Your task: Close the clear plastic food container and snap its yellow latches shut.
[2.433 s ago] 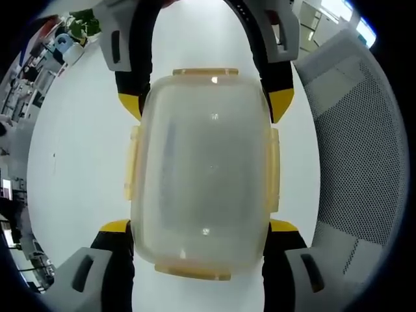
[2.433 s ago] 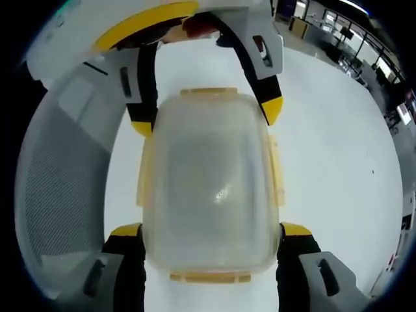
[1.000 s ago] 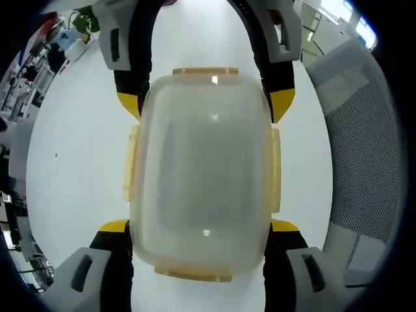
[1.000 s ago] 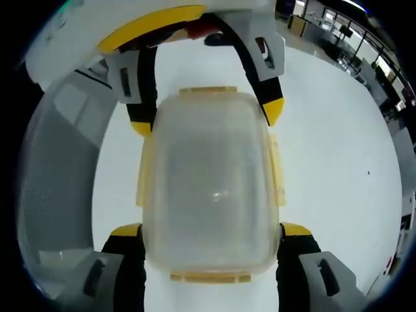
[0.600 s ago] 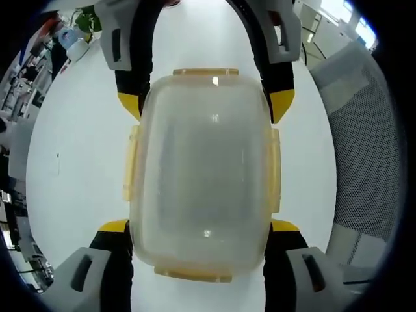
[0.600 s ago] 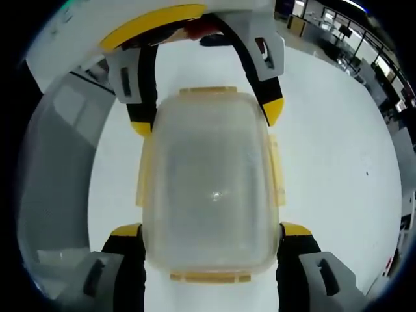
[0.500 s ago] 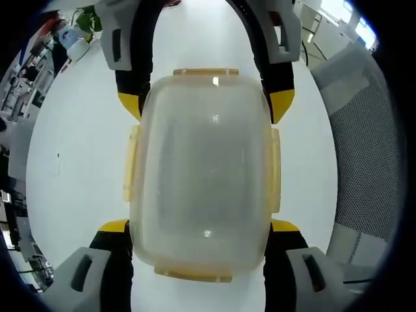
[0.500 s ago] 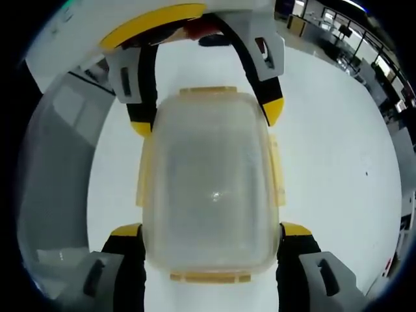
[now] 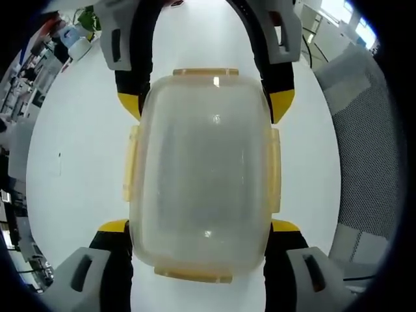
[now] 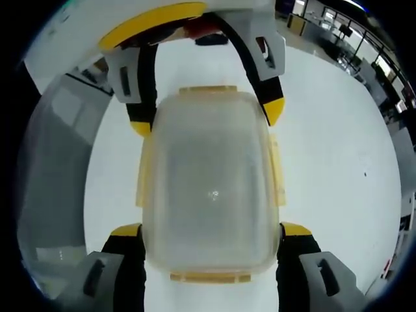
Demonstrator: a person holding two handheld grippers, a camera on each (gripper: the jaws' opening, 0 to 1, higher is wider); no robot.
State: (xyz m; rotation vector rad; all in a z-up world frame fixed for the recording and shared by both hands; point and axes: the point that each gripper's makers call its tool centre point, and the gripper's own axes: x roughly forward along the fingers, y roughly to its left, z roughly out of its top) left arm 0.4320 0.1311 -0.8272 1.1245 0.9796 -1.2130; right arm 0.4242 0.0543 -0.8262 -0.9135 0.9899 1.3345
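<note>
So the white tabletop takes up most of both views, and right in the middle of it sits the clear plastic food container, which looks to be resting flat with its lid already on. Off to one side there's a grey mesh chair back, well apart from the box, and some cluttered shelving with a plant far off at the edge, none of it in the way as far as I can tell. Both tools are on the box from opposite ends: the left gripper has its jaws around the near end in the left gripper view, yellow tips touching the container's corners on either side, and the right gripper does the same from its own end in the right gripper view, so I'd call each pair of jaws clamped on the box rather than standing loose. The yellow latches along the long sides look folded against the wall, and the end latch too, but whether they're actually clicked home is too hard to judge through the frosted plastic. My guess is we're at the tail end, pressing or checking the last latches. Next move probably calls for letting go gently without dragging the box sideways.
</note>
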